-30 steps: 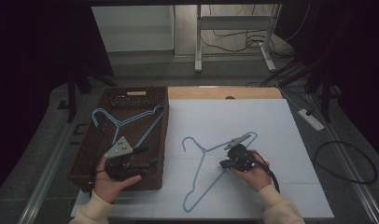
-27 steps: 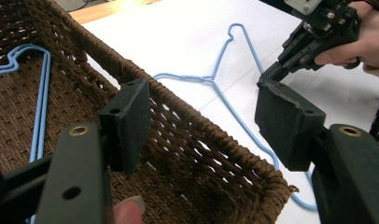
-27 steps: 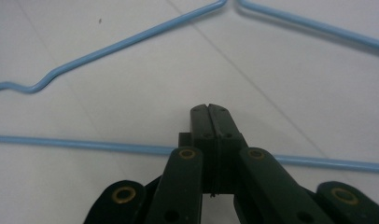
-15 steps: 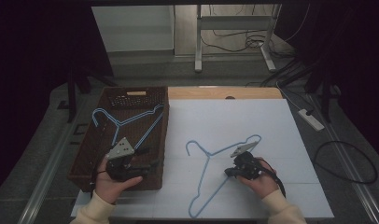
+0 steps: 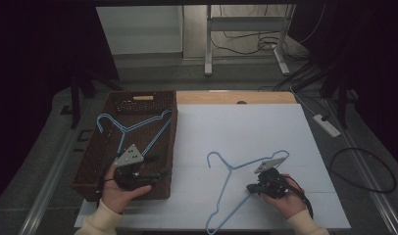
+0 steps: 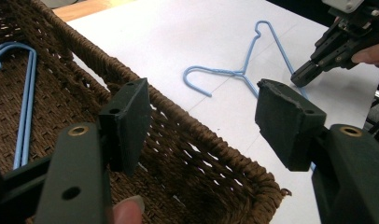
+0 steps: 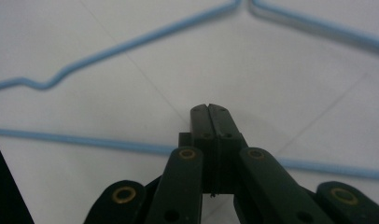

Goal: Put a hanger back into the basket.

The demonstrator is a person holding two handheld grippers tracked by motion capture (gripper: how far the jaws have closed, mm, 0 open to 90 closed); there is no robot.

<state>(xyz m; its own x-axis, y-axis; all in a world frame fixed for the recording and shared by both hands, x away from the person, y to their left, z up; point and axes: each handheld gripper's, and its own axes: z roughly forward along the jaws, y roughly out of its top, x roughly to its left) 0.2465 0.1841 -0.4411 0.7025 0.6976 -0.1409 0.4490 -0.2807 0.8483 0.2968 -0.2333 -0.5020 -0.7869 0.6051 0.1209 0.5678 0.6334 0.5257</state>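
A light-blue wire hanger lies flat on the white table sheet, right of centre. My right gripper is shut and rests low on the hanger's long bottom wire. In the right gripper view that wire crosses under the closed jaws and is not clamped between them. My left gripper stands open over the front right corner of the brown wicker basket. Nothing sits between its jaws. Blue hangers lie inside the basket. The left gripper view also shows the table hanger and the right gripper.
The basket takes up the table's left side; its woven rim runs right under the left gripper. A wooden strip borders the table's far edge. A power strip and cables lie on the floor to the right.
The right gripper has slid toward the person and a little right, and the table hanger has shifted with it. The left gripper has stayed open over the basket.
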